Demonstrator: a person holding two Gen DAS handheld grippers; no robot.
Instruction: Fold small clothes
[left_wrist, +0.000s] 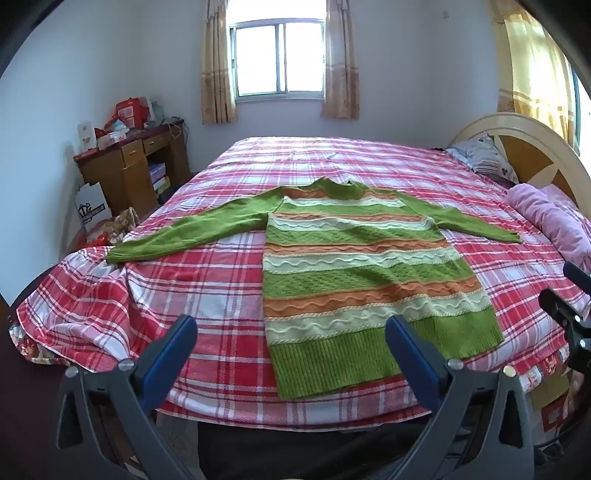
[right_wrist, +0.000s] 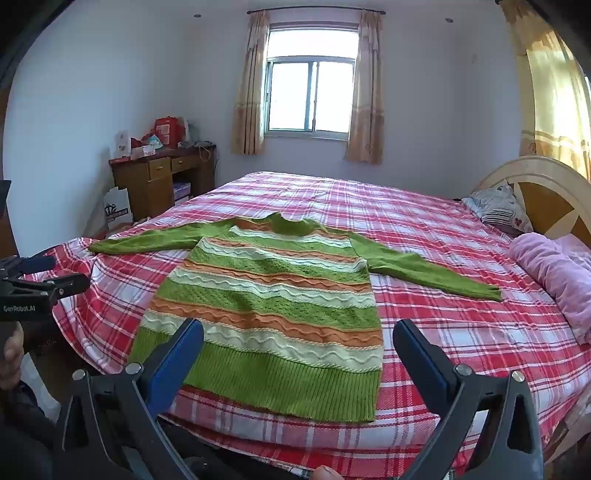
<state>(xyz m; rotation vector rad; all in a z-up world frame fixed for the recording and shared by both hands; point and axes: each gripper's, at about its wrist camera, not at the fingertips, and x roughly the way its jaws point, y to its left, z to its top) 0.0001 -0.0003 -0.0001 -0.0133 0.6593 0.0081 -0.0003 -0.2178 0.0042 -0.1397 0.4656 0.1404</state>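
Note:
A green, orange and cream striped knit sweater (left_wrist: 365, 273) lies flat on the red plaid bed (left_wrist: 207, 280), hem toward me, both sleeves spread out sideways. It also shows in the right wrist view (right_wrist: 273, 306). My left gripper (left_wrist: 291, 332) is open and empty, held above the bed's near edge by the hem's left part. My right gripper (right_wrist: 299, 339) is open and empty, over the hem's right part. The right gripper shows at the right edge of the left wrist view (left_wrist: 565, 306); the left one shows at the left edge of the right wrist view (right_wrist: 44, 280).
A rolled pink blanket (right_wrist: 554, 273) and a pillow (right_wrist: 498, 210) lie at the bed's right by the wooden headboard (right_wrist: 546, 192). A cluttered wooden desk (right_wrist: 162, 177) and a white paper bag (right_wrist: 118, 210) stand left of the bed. A curtained window (right_wrist: 310, 96) is behind.

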